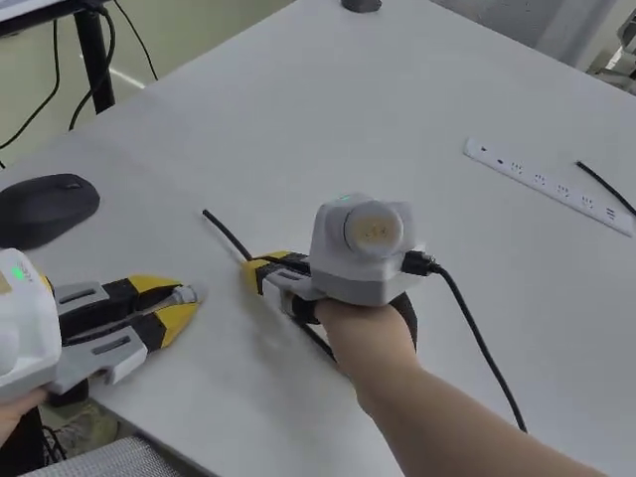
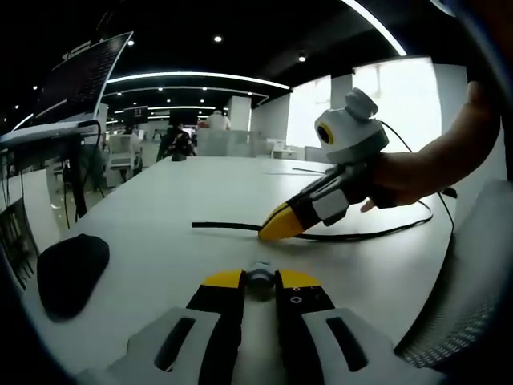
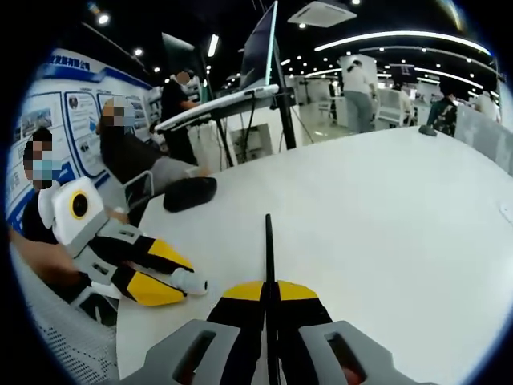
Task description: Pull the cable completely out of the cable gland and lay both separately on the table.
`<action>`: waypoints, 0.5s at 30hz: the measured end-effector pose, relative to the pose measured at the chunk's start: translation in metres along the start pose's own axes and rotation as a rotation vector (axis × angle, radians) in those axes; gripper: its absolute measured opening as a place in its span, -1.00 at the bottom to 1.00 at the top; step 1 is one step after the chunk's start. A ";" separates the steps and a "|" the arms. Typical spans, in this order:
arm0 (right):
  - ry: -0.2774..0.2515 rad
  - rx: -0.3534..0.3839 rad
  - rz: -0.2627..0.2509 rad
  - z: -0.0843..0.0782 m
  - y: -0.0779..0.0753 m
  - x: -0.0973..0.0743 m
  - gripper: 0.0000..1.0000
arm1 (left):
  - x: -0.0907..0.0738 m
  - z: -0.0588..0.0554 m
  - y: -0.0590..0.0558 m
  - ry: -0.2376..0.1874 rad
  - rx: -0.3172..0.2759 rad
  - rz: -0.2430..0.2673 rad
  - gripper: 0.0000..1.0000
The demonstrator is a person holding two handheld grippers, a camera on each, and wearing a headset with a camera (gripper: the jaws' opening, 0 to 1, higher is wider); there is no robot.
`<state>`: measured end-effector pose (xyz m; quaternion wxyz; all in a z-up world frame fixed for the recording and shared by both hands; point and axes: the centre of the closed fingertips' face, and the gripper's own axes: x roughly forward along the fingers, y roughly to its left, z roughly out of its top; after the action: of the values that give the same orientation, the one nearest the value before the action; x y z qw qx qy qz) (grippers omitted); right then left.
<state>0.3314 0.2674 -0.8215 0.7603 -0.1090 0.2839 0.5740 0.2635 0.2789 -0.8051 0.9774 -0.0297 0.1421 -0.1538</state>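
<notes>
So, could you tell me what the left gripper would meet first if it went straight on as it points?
Probably the right gripper, where its jaws clamp the black cable; depth is hard to judge.

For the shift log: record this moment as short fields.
left gripper: shut on cable gland
right gripper: shut on cable
cable and gland: apart, cable fully out
table: white; mouse and power strip on it
not yet done: neither part released onto the table
</notes>
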 end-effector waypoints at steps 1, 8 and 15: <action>0.000 -0.032 -0.007 0.000 -0.001 0.000 -1.00 | 0.000 0.000 0.000 0.000 -0.008 0.001 -0.69; 0.003 -0.140 -0.031 0.001 0.002 0.001 -0.99 | 0.001 -0.007 -0.001 0.028 -0.003 0.015 -0.66; -0.003 -0.158 -0.051 0.002 -0.002 0.000 -0.73 | 0.006 -0.008 0.000 0.043 0.043 0.020 -0.54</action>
<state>0.3336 0.2683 -0.8199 0.7641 -0.1751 0.2336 0.5752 0.2663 0.2769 -0.8140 0.9760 -0.0041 0.1598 -0.1478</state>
